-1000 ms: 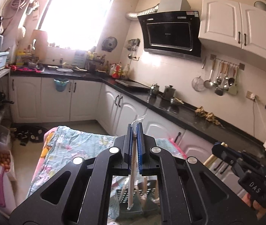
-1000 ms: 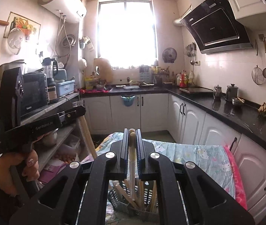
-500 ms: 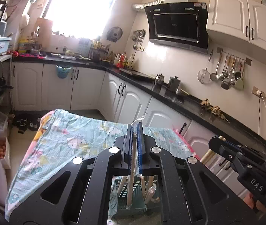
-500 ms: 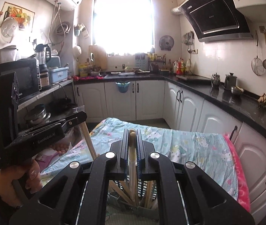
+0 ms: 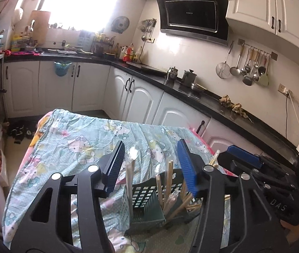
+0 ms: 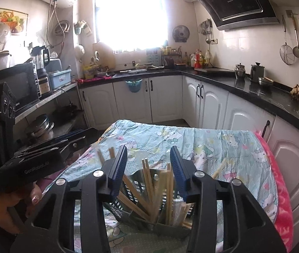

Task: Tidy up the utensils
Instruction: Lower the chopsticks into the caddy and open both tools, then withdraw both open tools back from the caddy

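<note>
Cloth (image 5: 82, 139) covers the table ahead of both claws. Basket (image 5: 145, 191) stands just below them, chopsticks (image 6: 149, 181) upright inside. Left claw (image 5: 151, 164) and right claw (image 6: 148, 164) have just been opening; jaws apart, pads touching nothing.

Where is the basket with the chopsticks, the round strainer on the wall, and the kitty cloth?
basket (image 5: 147, 196): left wrist view, on its dark slotted wall.
round strainer (image 5: 222, 70): left wrist view, on the mesh bowl.
kitty cloth (image 6: 223, 147): right wrist view, on a bare blue patch.
</note>
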Demonstrator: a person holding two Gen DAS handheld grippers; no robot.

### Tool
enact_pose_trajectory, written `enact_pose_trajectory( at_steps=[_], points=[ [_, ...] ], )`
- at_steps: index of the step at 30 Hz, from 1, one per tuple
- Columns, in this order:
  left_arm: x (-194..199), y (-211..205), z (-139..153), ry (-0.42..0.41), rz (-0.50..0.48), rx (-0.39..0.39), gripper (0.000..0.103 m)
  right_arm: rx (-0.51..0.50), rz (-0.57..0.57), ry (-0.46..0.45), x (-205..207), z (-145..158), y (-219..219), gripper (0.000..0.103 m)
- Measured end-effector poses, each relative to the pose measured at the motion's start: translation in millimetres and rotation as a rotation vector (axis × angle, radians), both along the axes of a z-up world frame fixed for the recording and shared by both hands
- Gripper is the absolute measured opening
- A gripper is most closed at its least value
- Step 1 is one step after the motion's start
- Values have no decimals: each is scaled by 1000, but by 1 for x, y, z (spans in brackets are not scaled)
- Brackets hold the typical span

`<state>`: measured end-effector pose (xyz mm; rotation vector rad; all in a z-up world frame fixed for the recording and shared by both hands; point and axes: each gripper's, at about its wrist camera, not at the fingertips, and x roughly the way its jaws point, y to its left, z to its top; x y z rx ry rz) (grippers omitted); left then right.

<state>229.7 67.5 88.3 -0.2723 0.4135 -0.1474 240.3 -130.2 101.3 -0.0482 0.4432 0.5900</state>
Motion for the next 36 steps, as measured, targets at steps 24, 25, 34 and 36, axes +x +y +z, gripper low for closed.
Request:
enact_pose_trajectory(
  at_steps=[24, 25, 34, 36],
  points=[
    [-72, 18, 18, 27, 37, -41, 92, 4, -28, -74, -63, 4, -22, 79],
    [-74, 18, 19, 28, 38, -40, 92, 6, -29, -77, -66, 5, -23, 80],
    [-101, 10, 14, 40, 47, -14, 92, 29, -37, -92, -97, -1, -34, 90],
    [-105, 7, 9, 54, 45, -7, 92, 22, -40, -96, -104, -4, -35, 91]
  ],
)
